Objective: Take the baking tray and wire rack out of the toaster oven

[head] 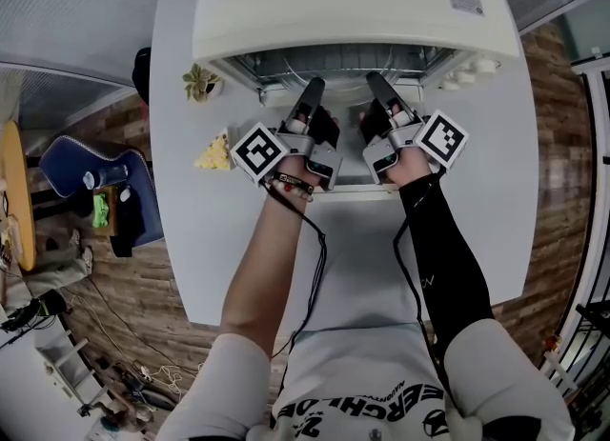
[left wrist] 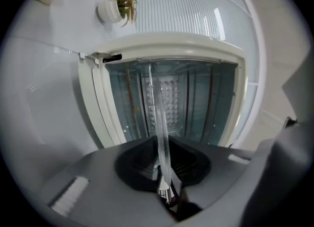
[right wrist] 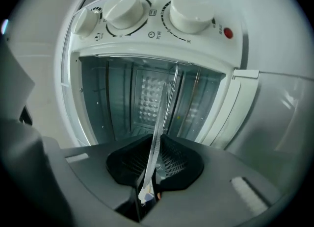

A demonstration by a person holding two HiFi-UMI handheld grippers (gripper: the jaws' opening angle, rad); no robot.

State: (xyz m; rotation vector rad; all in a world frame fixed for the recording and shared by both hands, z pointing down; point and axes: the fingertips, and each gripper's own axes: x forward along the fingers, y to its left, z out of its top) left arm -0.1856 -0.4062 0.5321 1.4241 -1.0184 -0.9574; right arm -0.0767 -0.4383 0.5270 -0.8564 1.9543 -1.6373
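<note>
Both claws point level into the open toaster oven (head: 353, 10), each rolled on its side so its jaws can close above and below the thin front lip of the baking tray (left wrist: 159, 123). The left claw (left wrist: 164, 172) and right claw (right wrist: 152, 167) are clamped on that lip, set apart, likely to keep the tray flat while sliding. The tray lies inside, straight ahead of the claws. I cannot pick out the wire rack. Behind the claws, the lowered door (right wrist: 260, 103) and tabletop (head: 477, 220) leave room to draw back.
</note>
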